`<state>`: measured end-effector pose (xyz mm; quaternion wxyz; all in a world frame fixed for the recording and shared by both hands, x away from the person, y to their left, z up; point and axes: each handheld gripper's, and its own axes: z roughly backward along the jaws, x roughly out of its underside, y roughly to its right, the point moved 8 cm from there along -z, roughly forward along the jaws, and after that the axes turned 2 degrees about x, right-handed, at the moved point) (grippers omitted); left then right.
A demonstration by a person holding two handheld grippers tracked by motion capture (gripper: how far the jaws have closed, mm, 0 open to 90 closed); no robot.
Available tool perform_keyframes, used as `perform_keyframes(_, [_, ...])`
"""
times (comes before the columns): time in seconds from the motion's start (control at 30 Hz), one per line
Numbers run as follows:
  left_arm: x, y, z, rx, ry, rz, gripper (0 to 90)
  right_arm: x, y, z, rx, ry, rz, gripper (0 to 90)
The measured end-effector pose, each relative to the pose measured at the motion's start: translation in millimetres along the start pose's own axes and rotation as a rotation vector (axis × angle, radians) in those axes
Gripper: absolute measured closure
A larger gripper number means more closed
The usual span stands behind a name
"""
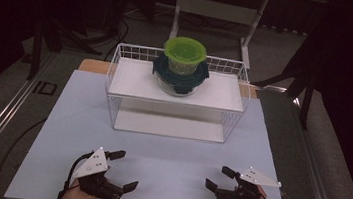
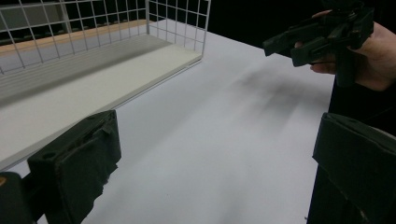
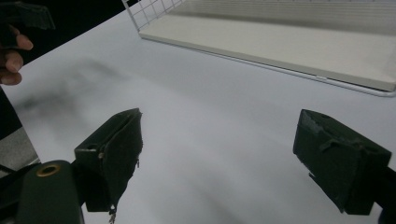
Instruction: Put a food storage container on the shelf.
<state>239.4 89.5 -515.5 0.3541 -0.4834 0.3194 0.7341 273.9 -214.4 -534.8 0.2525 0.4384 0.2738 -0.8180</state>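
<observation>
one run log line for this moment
left gripper open, idle | right gripper open, idle | stacked containers on wire rack

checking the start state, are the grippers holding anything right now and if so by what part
Nothing is held. The left gripper and the right gripper both hover open over the bare table, well short of the stacked containers on the wire rack.

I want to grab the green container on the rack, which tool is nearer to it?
Left, narrowly. The left tool sits front-left of the green container; the right tool sits front-right, both low near the table's front edge.
</observation>
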Motion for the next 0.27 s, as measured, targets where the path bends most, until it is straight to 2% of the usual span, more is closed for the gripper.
perform_keyframes(0.27, [2.1,1.4,-2.6,0.011,-0.002,0.002,0.8,1.5,2.3,-1.7,0.001,-0.008,-0.003,15.2])
